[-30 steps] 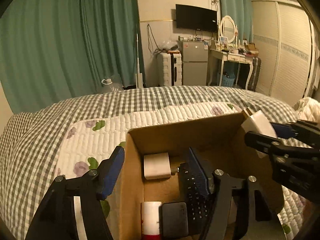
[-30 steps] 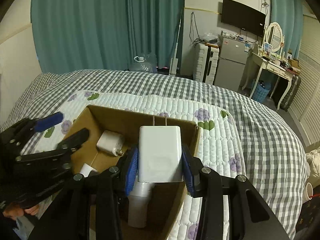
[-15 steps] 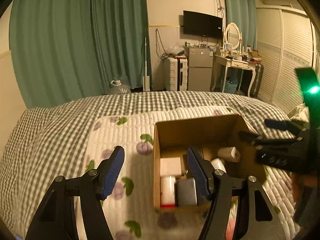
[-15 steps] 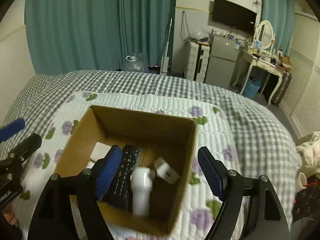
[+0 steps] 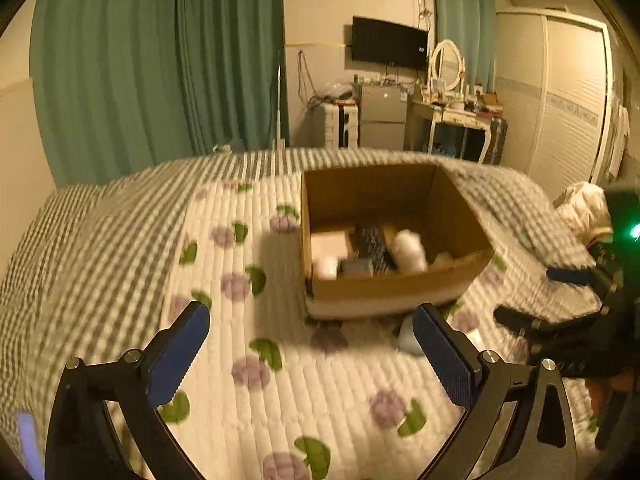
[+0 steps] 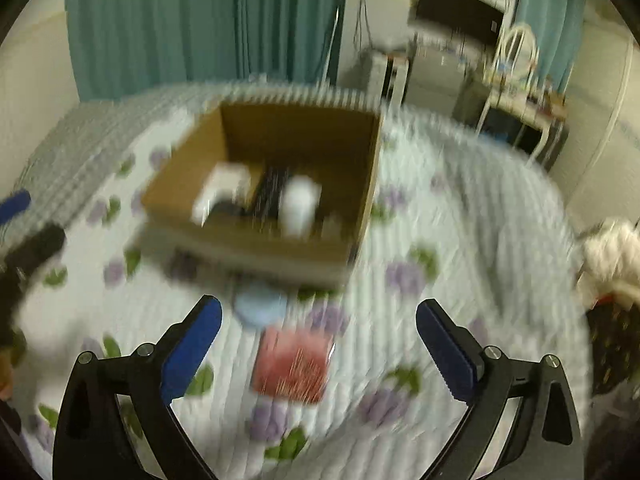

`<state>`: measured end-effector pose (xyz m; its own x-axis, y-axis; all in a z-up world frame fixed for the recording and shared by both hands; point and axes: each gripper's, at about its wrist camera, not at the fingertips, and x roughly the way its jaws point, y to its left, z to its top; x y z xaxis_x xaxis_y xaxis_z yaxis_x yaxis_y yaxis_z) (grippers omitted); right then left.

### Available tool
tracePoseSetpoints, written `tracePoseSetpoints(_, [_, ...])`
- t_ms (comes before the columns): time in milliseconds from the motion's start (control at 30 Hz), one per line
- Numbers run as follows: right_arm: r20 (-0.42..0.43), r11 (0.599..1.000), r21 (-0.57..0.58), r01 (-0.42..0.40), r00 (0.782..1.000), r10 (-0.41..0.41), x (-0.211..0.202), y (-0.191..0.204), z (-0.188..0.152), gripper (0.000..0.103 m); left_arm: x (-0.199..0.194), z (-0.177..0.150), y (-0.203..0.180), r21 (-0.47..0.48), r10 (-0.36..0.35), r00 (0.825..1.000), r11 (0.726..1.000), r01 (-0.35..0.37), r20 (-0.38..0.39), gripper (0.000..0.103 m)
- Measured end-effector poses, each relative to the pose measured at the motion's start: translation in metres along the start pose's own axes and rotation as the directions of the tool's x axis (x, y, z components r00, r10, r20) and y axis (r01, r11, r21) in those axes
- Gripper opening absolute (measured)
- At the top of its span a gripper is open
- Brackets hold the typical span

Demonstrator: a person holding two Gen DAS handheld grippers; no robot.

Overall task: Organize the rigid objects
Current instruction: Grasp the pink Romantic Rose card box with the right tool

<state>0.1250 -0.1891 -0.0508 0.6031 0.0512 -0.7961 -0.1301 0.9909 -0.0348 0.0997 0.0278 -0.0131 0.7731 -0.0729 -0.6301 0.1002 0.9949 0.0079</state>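
Cardboard box, holding a dark remote and white chargers, sits on the floral quilt at center frame, beyond the left tongs, whose blue pads are spread wide and grip nothing. In the blurred right wrist view, the right tongs hang released low in frame, a red packet and pale blue disc lying on the quilt between their pads, just in front of the box.

Right claw gaped wide, empty, over quilted bed; red packet and blue disc lay before cardboard box, blurred.
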Motion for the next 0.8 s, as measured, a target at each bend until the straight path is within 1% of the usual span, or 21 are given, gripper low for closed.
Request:
tracePoseSetpoints(100, [-0.090, 1.000, 0.026, -0.018, 0.996, 0.020, 0.036, 0.002, -0.022, 0.098, 0.016, -0.020, 0.003, -0.015, -0.007, 0.999, 1.000, 0.006, -0.034, 0.103])
tracePoseSetpoints(167, [-0.138, 1.000, 0.024, -0.009, 0.990, 0.013, 0.057, 0.006, -0.029, 0.098, 0.029, -0.031, 0.004, -0.017, 0.003, 0.998, 1.000, -0.004, -0.063, 0.103])
tracePoseSetpoints(200, [-0.174, 0.999, 0.033, -0.019, 0.984, 0.024, 0.071, 0.007, -0.033, 0.098, 0.033, -0.035, 0.004, -0.017, 0.013, 0.997, 1.000, -0.014, -0.074, 0.103])
tracePoseSetpoints(267, [-0.209, 0.999, 0.035, -0.033, 0.977, 0.039, 0.086, 0.011, -0.036, 0.098, 0.042, -0.043, 0.004, -0.016, 0.021, 0.995, 1.000, -0.023, -0.097, 0.103])
tracePoseSetpoints(300, [-0.223, 0.999, 0.027, -0.033, 0.974, 0.039, 0.092, 0.014, -0.037, 0.095, 0.046, -0.047, 0.003, -0.016, 0.018, 0.994, 1.000, -0.020, -0.108, 0.103])
tracePoseSetpoints(333, [-0.240, 0.999, 0.023, -0.038, 0.970, 0.043, 0.098, 0.015, -0.038, 0.086, 0.048, -0.049, 0.002, -0.014, 0.016, 0.993, 1.000, -0.018, -0.115, 0.103])
tracePoseSetpoints(400, [-0.263, 1.000, 0.006, -0.027, 0.964, 0.027, 0.109, 0.018, -0.041, 0.083, 0.052, -0.052, -0.001, -0.005, 0.016, 0.992, 1.000, -0.017, -0.128, 0.103])
tracePoseSetpoints(433, [-0.263, 1.000, -0.003, -0.026, 0.965, 0.024, 0.110, 0.019, -0.041, 0.078, 0.053, -0.053, -0.003, 0.001, 0.013, 0.991, 1.000, -0.013, -0.132, 0.103])
tracePoseSetpoints(467, [-0.253, 1.000, -0.005, -0.028, 0.967, 0.025, 0.107, 0.019, -0.041, 0.070, 0.053, -0.053, -0.004, 0.006, 0.011, 0.991, 1.000, -0.010, -0.134, 0.103])
tracePoseSetpoints(500, [-0.237, 0.999, 0.004, -0.045, 0.971, 0.045, 0.102, 0.016, -0.039, 0.067, 0.052, -0.053, -0.007, 0.011, 0.010, 0.991, 1.000, -0.008, -0.136, 0.103])
tracePoseSetpoints(600, [-0.186, 0.999, 0.017, -0.051, 0.981, 0.054, 0.082, 0.004, -0.034, 0.067, 0.050, -0.050, -0.015, 0.025, 0.003, 0.990, 1.000, 0.001, -0.138, 0.103])
tracePoseSetpoints(700, [-0.155, 0.996, 0.023, -0.085, 0.984, 0.088, 0.064, -0.010, -0.026, 0.067, 0.053, -0.045, -0.031, 0.037, -0.011, 0.989, 0.999, 0.016, -0.150, 0.103])
tracePoseSetpoints(767, [-0.128, 0.997, 0.006, -0.080, 0.989, 0.080, 0.053, -0.019, -0.019, 0.067, 0.062, -0.041, -0.047, 0.046, -0.031, 0.987, 0.998, 0.039, -0.160, 0.103])
tracePoseSetpoints(800, [-0.111, 0.998, -0.012, -0.062, 0.992, 0.061, 0.047, -0.024, -0.014, 0.067, 0.066, -0.040, -0.054, 0.052, -0.040, 0.986, 0.997, 0.049, -0.160, 0.103])
